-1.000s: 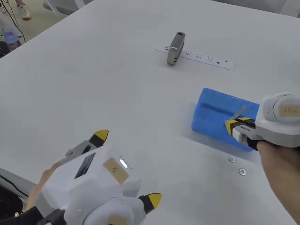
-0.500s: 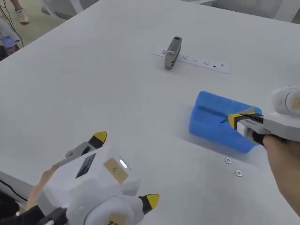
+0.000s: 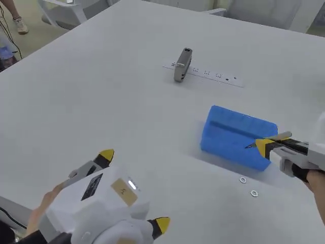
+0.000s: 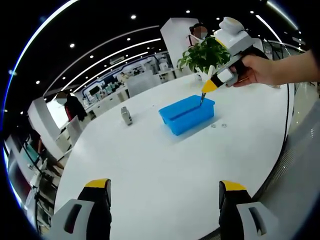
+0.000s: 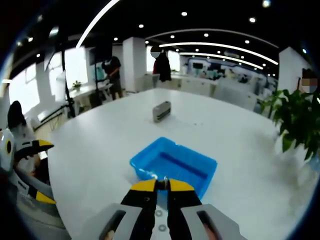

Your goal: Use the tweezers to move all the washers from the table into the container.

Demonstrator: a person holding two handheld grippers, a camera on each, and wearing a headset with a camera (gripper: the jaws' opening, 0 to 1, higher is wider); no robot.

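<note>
Right gripper [image 3: 263, 146] clamped on tweezers [image 3: 250, 146], tips over near rim of blue container [image 3: 231, 133]; tip contents too small to tell. Two washers [image 3: 242, 179] on white table [image 3: 101, 76] just beside container. Left gripper [image 3: 134, 188] jaws spread, empty.

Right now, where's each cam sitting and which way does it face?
Head view: on the headset, looking down at the table, blue container, left gripper and right gripper; a hand behind the left.
Left gripper view: low over the table, facing the container and right gripper; own open jaws at bottom.
Right gripper view: close by the container, looking along own shut jaws holding tweezers; left gripper at left edge.
Shared: all three show the container and two washers.
</note>
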